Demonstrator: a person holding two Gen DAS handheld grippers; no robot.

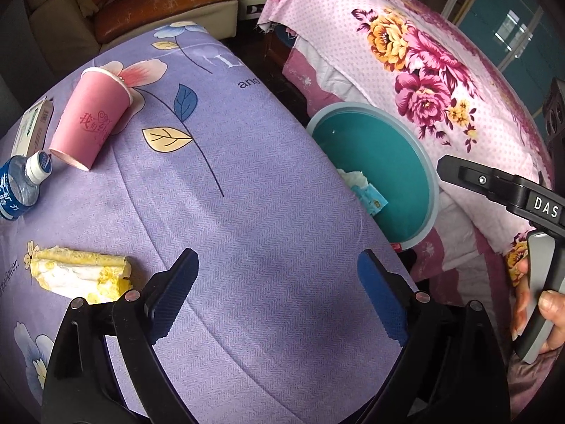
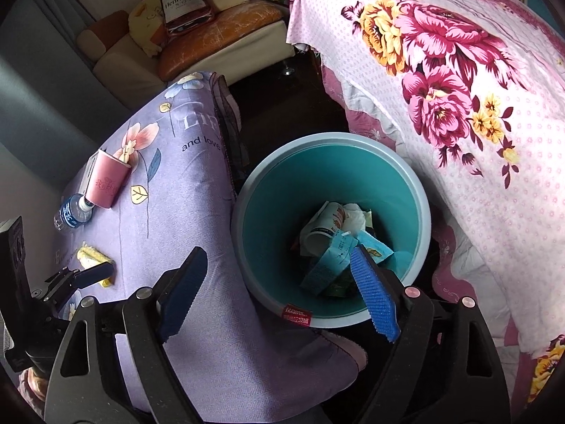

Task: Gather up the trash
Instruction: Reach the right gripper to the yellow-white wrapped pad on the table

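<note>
Only my right hand-held gripper [image 2: 279,295] looks straight down into the teal bin [image 2: 282,183] ahead of it: crumpled wrappers [image 2: 333,243], a paper cup and tissue lie at the bottom. My left hand-held gripper [image 1: 279,296] sees just the bin's rim, right of it. Both are wide open, holding nothing. On the counter [image 1: 247,194], ahead-left of my left one, lie a pink cup [image 1: 90,120], a water bottle [image 1: 21,183] and a yellow tissue wad [image 1: 81,275].
</note>
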